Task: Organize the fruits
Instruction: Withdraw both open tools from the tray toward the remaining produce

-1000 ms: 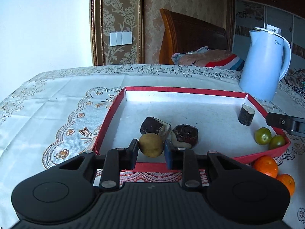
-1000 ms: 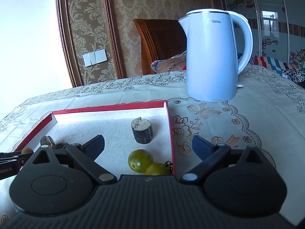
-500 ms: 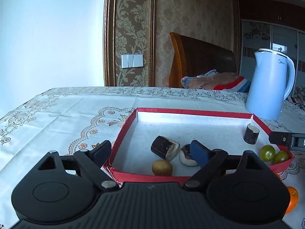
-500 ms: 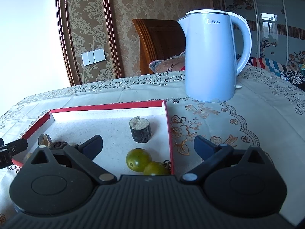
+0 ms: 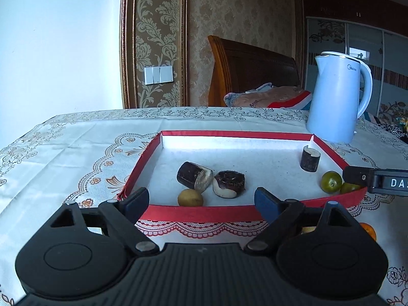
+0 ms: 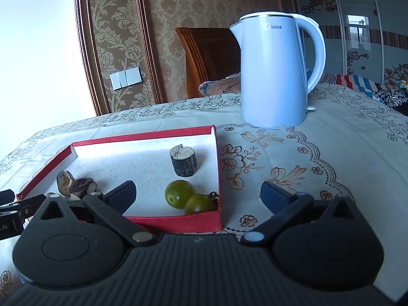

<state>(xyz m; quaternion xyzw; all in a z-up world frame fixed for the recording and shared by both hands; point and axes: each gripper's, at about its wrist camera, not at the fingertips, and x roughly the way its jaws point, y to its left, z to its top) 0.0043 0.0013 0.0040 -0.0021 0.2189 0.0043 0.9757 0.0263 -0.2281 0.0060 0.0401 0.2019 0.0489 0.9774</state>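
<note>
A red-rimmed tray (image 5: 204, 215) (image 6: 178, 223) lies on the tablecloth. Inside it lie a small yellow-brown fruit (image 5: 190, 198), two dark cut pieces (image 5: 194, 178) (image 5: 229, 184), a dark upright stub (image 5: 310, 158) (image 6: 183, 161) and two green fruits (image 5: 331, 181) (image 6: 179, 193) (image 6: 200, 203) in the right front corner. An orange (image 5: 369, 230) lies on the cloth in front of the tray, mostly hidden. My left gripper (image 5: 202, 202) is open and empty, just in front of the tray's near rim. My right gripper (image 6: 197, 195) is open and empty, at the tray's right front corner.
A light blue electric kettle (image 5: 338, 97) (image 6: 276, 71) stands on the table behind the tray to the right. A wooden chair (image 5: 252, 70) with a pillow stands behind the table. The right gripper's side shows in the left wrist view (image 5: 374, 179).
My left gripper has opened, let go of the yellow-brown fruit in the tray and drawn back and up. My right gripper has stayed open and shifted only slightly.
</note>
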